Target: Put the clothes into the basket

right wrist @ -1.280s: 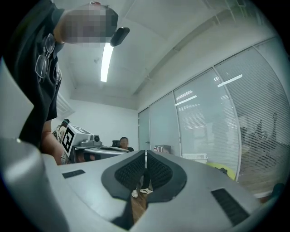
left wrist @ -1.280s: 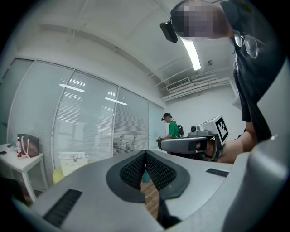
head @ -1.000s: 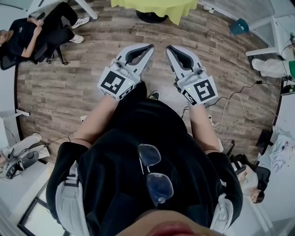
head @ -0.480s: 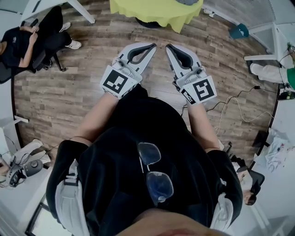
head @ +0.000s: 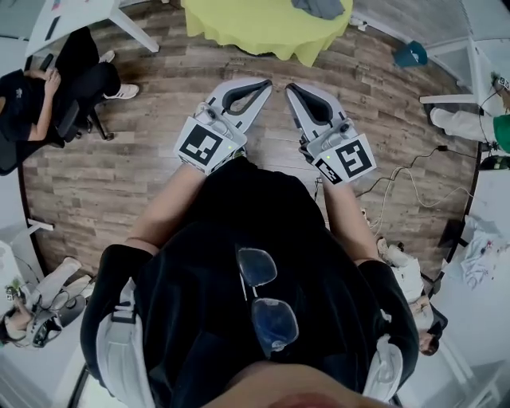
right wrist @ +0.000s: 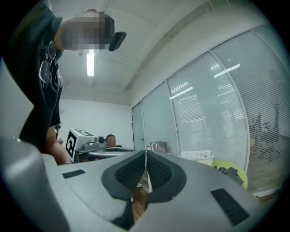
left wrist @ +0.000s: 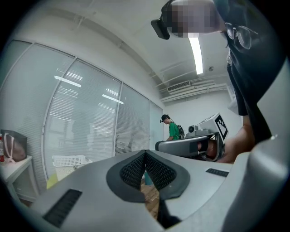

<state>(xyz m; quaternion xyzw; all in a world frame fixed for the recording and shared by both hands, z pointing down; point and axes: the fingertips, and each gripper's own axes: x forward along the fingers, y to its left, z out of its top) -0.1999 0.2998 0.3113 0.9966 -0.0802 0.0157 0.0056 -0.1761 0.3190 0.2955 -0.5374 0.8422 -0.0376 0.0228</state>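
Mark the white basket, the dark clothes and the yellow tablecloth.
white basket (right wrist: 195, 156), right gripper view, on its slotted side wall.
dark clothes (head: 319, 7), head view, middle of the pile.
yellow tablecloth (head: 247, 24), head view, bare part of the top.

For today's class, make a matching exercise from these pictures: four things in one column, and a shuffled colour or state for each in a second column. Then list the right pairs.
Column one:
1. tablecloth
2. basket
3. clothes
4. right claw

Column two:
A. shut, with nothing in it
B. white
C. yellow-green
D. dark grey, lying in a heap

Pairs: 1-C, 2-B, 3-D, 4-A
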